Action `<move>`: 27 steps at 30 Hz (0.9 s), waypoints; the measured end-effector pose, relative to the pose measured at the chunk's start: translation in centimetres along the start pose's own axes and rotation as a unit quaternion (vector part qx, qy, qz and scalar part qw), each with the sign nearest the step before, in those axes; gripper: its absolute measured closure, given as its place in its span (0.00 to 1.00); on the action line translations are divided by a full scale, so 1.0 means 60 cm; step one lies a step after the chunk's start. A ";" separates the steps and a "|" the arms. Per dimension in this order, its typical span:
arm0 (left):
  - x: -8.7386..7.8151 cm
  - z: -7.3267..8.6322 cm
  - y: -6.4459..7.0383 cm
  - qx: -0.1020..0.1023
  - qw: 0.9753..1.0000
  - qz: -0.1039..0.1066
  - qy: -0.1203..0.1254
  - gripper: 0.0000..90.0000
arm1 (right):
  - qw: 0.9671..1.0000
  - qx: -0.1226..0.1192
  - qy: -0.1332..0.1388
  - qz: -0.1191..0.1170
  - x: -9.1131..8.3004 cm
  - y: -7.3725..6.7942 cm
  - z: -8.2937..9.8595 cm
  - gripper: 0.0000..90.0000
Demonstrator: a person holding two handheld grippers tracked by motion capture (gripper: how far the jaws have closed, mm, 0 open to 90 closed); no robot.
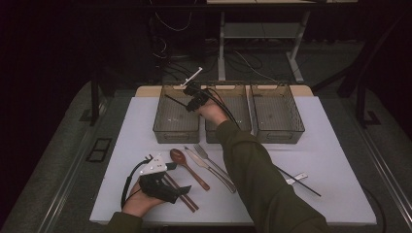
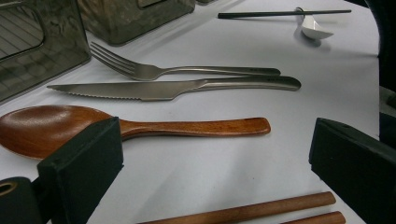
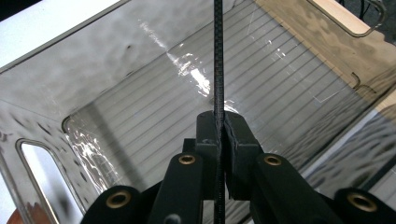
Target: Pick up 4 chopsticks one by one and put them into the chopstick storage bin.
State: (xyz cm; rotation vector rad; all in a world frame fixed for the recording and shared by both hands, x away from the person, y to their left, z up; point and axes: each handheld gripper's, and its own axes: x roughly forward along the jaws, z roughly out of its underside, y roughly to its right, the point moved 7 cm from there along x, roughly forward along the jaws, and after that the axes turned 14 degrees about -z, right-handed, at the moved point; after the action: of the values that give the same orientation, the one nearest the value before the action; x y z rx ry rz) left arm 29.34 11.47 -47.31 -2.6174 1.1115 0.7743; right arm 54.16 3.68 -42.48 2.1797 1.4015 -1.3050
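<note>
Right gripper (image 3: pixel 219 126) clamped on black chopstick (image 3: pixel 218 56), over left bin (image 1: pixel 176 127), not released. Left gripper (image 1: pixel 171 190) jaws wide, empty, by brown chopsticks (image 2: pixel 261 210). Remaining: spoon (image 2: pixel 140 127), knife (image 2: pixel 177 87), fork (image 2: pixel 187 71), second black chopstick (image 1: pixel 299 180).

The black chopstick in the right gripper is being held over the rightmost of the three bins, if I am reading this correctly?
Not quite: the right gripper does hold the black chopstick, but over the leftmost bin, not the rightmost bin. The high view shows this; the right gripper view shows the jaws shut on the chopstick above a bin floor.
</note>
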 end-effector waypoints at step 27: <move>0.000 0.001 0.000 0.006 1.000 0.000 -0.003 0.02 | 0.999 -0.001 0.034 -0.024 -0.023 -0.019 0.000 0.60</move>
State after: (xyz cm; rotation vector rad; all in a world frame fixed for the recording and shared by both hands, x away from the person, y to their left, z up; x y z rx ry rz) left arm 29.34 11.49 -47.36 -2.6040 1.1109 0.7719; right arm 53.06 3.43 -41.13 2.2228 1.4886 -1.2563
